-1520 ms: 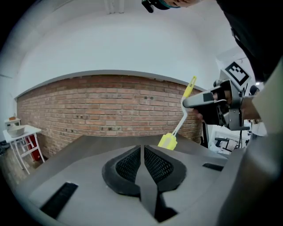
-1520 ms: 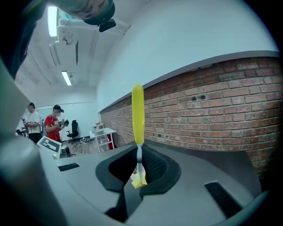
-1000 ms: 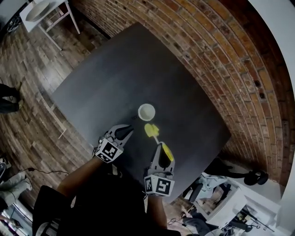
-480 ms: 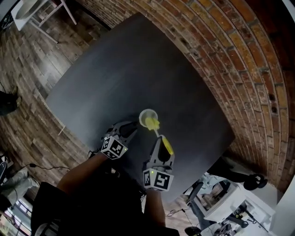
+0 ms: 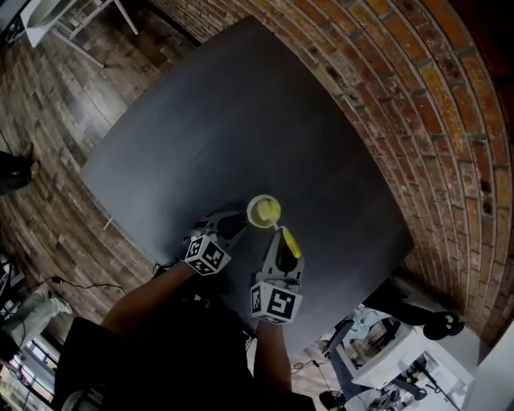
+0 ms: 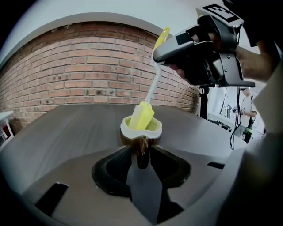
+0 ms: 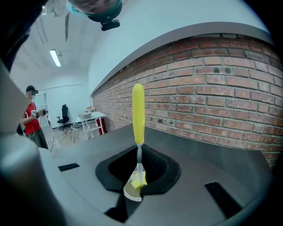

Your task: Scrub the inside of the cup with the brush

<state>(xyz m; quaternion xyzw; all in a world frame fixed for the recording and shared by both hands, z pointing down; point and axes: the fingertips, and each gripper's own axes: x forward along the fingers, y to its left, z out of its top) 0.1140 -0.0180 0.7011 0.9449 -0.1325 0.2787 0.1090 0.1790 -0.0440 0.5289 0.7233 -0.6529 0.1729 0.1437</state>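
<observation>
A small cup point(image 5: 263, 211) with a pale rim and a dark body stands on the dark table point(image 5: 241, 120) near its front edge. My left gripper point(image 5: 236, 221) is shut on the cup's near side point(image 6: 141, 148). The brush has a yellow handle point(image 7: 138, 112), a thin white shaft and a yellow head point(image 6: 142, 116) that sits inside the cup point(image 6: 141, 130). My right gripper point(image 5: 282, 246) is shut on the shaft and holds the brush tilted above the cup. In the right gripper view, the cup point(image 7: 131, 191) shows only partly below the jaws.
A brick wall point(image 5: 418, 120) runs close along the table's far and right sides. Wooden floor point(image 5: 48, 136) lies to the left. A white side table point(image 5: 48, 20) stands at the top left. Cluttered white furniture point(image 5: 393, 353) is at the bottom right. A person point(image 7: 32, 115) stands far off.
The brush head has gone from the table beside the cup into the cup. My left gripper has moved up to the cup and shut on it.
</observation>
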